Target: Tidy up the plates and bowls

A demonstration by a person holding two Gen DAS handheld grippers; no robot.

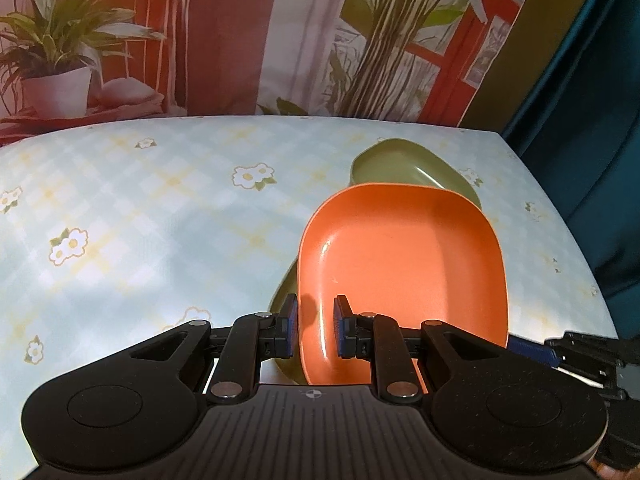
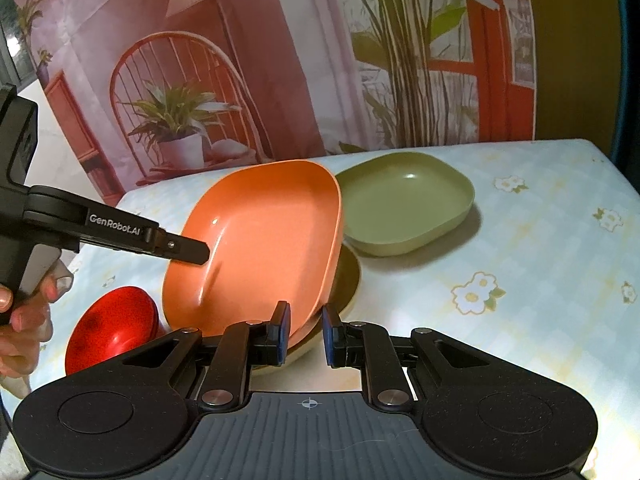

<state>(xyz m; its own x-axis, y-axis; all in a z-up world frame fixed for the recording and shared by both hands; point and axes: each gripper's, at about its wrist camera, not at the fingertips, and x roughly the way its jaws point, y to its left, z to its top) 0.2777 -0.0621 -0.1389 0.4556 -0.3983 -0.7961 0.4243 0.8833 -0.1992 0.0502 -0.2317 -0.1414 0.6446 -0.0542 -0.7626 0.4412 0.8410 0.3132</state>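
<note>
Here the orange dish [image 1: 400, 264] hangs tilted above the table [image 1: 140, 220], caught from two sides. In the left wrist view the left gripper [image 1: 315, 326] is clamped on the dish's near rim at lower centre, one blue pad outside the wall and the other inside it. In the right wrist view the right gripper [image 2: 303, 330] is closed on the dish's lower edge at bottom centre, and the left tool reaches in from the left edge, its black finger lying on the dish's inner wall (a hand [image 2: 24, 312] grips its handle at the far left).

Under the orange dish sits an olive plate [image 2: 352, 280], with only a sliver of its rim showing to the right and below. Beyond it, toward the upper right of the right wrist view, a green dish [image 2: 404, 204] rests flat on the flowered tablecloth, just beside the orange one's raised edge; whether they touch I cannot tell. At lower left of that view a red bowl [image 2: 112, 328] lies tipped on its side. A printed backdrop [image 2: 248, 60] of plants and a chair fills the top of both views.
</note>
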